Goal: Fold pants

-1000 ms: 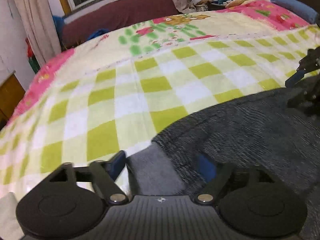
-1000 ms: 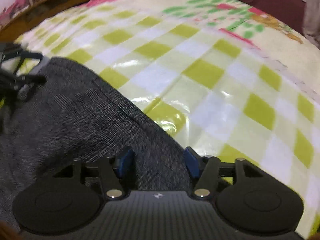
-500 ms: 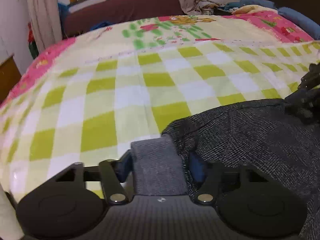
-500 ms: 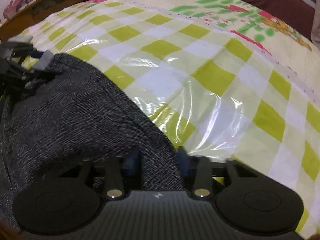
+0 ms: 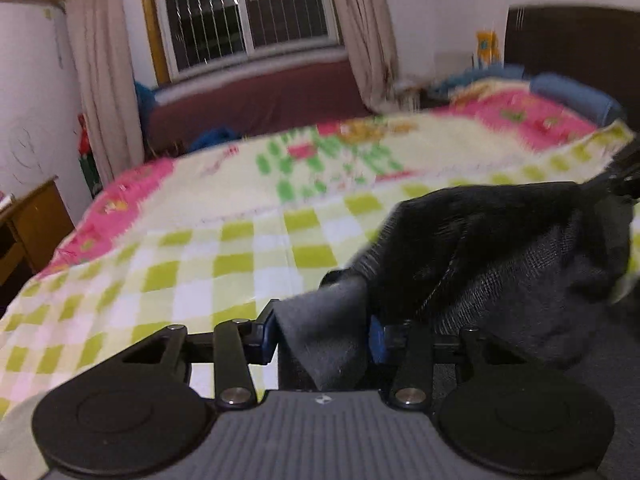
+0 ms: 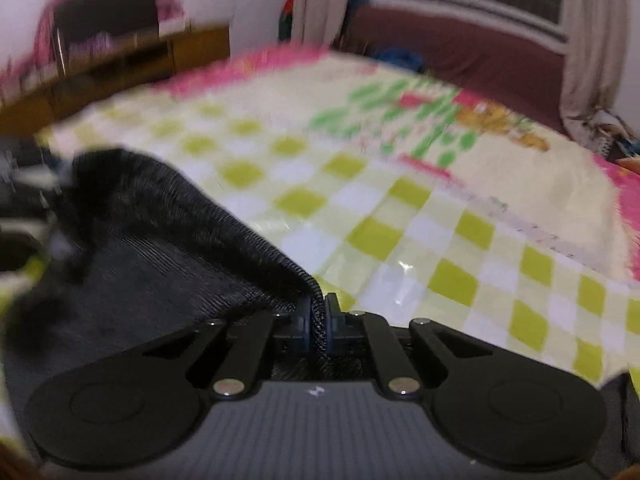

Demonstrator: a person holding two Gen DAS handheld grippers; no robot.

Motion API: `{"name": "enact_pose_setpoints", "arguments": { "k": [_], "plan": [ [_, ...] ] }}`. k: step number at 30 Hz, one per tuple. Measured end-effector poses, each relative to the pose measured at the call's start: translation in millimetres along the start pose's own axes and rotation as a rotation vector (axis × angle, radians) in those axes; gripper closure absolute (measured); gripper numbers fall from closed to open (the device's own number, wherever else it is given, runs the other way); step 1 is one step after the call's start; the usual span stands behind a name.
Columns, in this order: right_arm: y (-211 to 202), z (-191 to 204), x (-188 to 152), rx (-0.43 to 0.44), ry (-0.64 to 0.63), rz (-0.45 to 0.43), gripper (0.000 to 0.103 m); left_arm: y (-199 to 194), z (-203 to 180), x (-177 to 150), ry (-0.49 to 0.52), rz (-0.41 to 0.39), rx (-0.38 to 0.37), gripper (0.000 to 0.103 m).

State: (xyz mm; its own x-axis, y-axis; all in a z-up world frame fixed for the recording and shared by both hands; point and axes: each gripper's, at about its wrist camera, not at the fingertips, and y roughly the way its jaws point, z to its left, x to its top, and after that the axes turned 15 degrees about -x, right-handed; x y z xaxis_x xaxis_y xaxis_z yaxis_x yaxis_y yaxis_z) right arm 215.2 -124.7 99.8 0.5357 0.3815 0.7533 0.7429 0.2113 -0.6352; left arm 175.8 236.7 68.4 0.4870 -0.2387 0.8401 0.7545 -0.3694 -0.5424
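Nearest to the left gripper (image 5: pixel 322 334), a light grey band of the pants (image 5: pixel 500 264) fills the gap between its blue pads; the jaws stand at a medium width and hold that band. Nearest to the right gripper (image 6: pixel 318 326), the jaws are drawn narrow, pinching a ribbed dark edge of the same pants (image 6: pixel 160 248) between the pads. A second ago both tools sat low, with the garment lying flat ahead of them on the checked bedspread (image 5: pixel 180 280); both have since risen and tilted, so the window (image 5: pixel 248 12) and the curtains (image 5: pixel 100 72) now enter the left view. The right jaws, which then stood wider around the cloth, have closed down to a thin pinch. Ahead of the left tool, the fabric hangs in a slack bunch off the bed, stretched toward the right tool, whose dark linkage shows at the far right edge. Ahead of the right tool, the edge runs up and leftward to the left tool, which is blurred. Beyond the cloth, the bedspread (image 6: pixel 440 248) lies bare up to the pink and floral quilt (image 5: pixel 360 152). Judgement: the grasp step is complete, the lift is under way, and the held end is ready to be carried over the rest of the garment for a fold. Motion blur indicates fast travel; a slip at the left grip is possible.
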Motion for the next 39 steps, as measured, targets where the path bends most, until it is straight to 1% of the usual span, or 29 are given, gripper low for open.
{"name": "enact_pose_setpoints", "arguments": {
  "k": [2,3,4,6,8,9,11,13,14,15,16,18,19,20,21,22,23,25,26,27,28,29,30,32,34,35,37,38,39],
  "plan": [
    [-38.5,11.6,-20.4,0.022,0.015,-0.008,0.096,-24.3,-15.4,-17.3,-0.001,-0.009,0.011,0.046],
    [-53.2,20.8,-35.9,0.038,0.024,0.014,0.096,-34.2,-23.5,-29.0,-0.010,-0.003,0.017,0.046],
    [-60.9,29.9,-51.1,0.060,0.036,0.055,0.096,-42.7,-31.3,-42.7,-0.026,0.013,0.022,0.052],
    [-64.9,52.8,-92.1,0.102,0.028,0.170,0.096,-52.7,-42.9,-70.0,-0.061,0.060,0.021,0.056],
    [-58.5,75.0,-126.4,0.121,0.001,0.272,0.097,-55.3,-48.4,-91.1,-0.101,0.103,0.028,0.058],
    [-52.3,85.1,-142.1,0.136,-0.006,0.323,0.101,-55.2,-49.0,-101.6,-0.132,0.124,0.034,0.059],
    [-44.2,95.4,-155.8,0.136,-0.015,0.355,0.102,-54.9,-49.8,-113.9,-0.162,0.140,0.051,0.062],
    [-44.6,104.4,-152.6,0.097,-0.080,0.316,0.101,-53.5,-49.6,-118.3,-0.168,0.141,0.066,0.063],
    [-46.3,108.9,-146.7,0.075,-0.113,0.291,0.097,-53.5,-49.7,-118.4,-0.167,0.135,0.072,0.063],
    [-48.8,112.1,-139.3,0.060,-0.135,0.252,0.095,-54.9,-51.9,-120.7,-0.165,0.131,0.077,0.063],
    [-52.7,116.8,-134.7,0.055,-0.159,0.210,0.095,-53.1,-51.9,-119.6,-0.158,0.128,0.084,0.063],
    [-55.2,129.8,-125.4,0.055,-0.223,0.136,0.094,-49.3,-55.7,-124.0,-0.119,0.135,0.123,0.062],
    [-55.6,138.5,-122.3,0.070,-0.244,0.106,0.086,-45.6,-58.6,-125.7,-0.086,0.146,0.142,0.062],
    [-51.9,148.6,-116.8,0.095,-0.258,0.077,0.075,-42.9,-61.3,-126.9,-0.055,0.153,0.157,0.062],
    [-47.3,159.1,-113.4,0.117,-0.272,0.059,0.068,-39.2,-64.0,-126.1,-0.022,0.154,0.169,0.062],
    [-44.4,168.6,-111.2,0.135,-0.290,0.047,0.058,-38.2,-65.1,-125.3,0.001,0.151,0.174,0.062],
    [-40.9,181.6,-109.3,0.153,-0.309,0.031,0.055,-37.2,-66.1,-123.7,0.021,0.146,0.180,0.062],
    [-32.6,207.5,-105.1,0.179,-0.339,-0.014,0.055,-35.0,-61.9,-117.2,0.038,0.137,0.195,0.062],
    [-28.0,220.2,-104.8,0.179,-0.363,-0.028,0.055,-36.1,-58.1,-113.6,0.035,0.124,0.199,0.062],
    [-20.3,234.8,-103.5,0.157,-0.397,-0.045,0.057,-37.4,-53.7,-109.2,0.033,0.109,0.201,0.063],
    [-16.3,242.9,-104.7,0.129,-0.420,-0.055,0.064,-40.0,-49.7,-104.1,0.032,0.092,0.204,0.068],
    [-10.8,250.6,-101.6,0.099,-0.429,-0.055,0.084,-43.4,-46.5,-99.6,0.031,0.075,0.211,0.075],
    [-8.0,253.5,-97.2,0.099,-0.415,-0.039,0.090,-48.6,-42.7,-95.4,0.026,0.060,0.221,0.084],
    [-15.2,251.9,-88.0,0.107,-0.381,-0.027,0.092,-63.7,-35.6,-92.1,-0.002,0.024,0.226,0.084],
    [-29.1,248.7,-88.9,0.114,-0.390,-0.054,0.093,-74.7,-33.2,-99.5,-0.021,0.015,0.236,0.084],
    [-30.6,248.9,-92.0,0.122,-0.391,-0.047,0.093,-75.9,-34.4,-106.3,-0.022,0.026,0.240,0.084],
    [-22.3,253.9,-105.0,0.145,-0.407,0.007,0.093,-72.9,-36.0,-123.1,-0.052,0.070,0.235,0.084],
    [-16.9,257.8,-114.6,0.139,-0.422,0.014,0.092,-72.3,-35.0,-128.0,-0.078,0.082,0.226,0.083],
    [-16.0,259.8,-120.2,0.127,-0.437,-0.005,0.092,-72.5,-34.3,-131.4,-0.111,0.083,0.216,0.083]
  ]
}}
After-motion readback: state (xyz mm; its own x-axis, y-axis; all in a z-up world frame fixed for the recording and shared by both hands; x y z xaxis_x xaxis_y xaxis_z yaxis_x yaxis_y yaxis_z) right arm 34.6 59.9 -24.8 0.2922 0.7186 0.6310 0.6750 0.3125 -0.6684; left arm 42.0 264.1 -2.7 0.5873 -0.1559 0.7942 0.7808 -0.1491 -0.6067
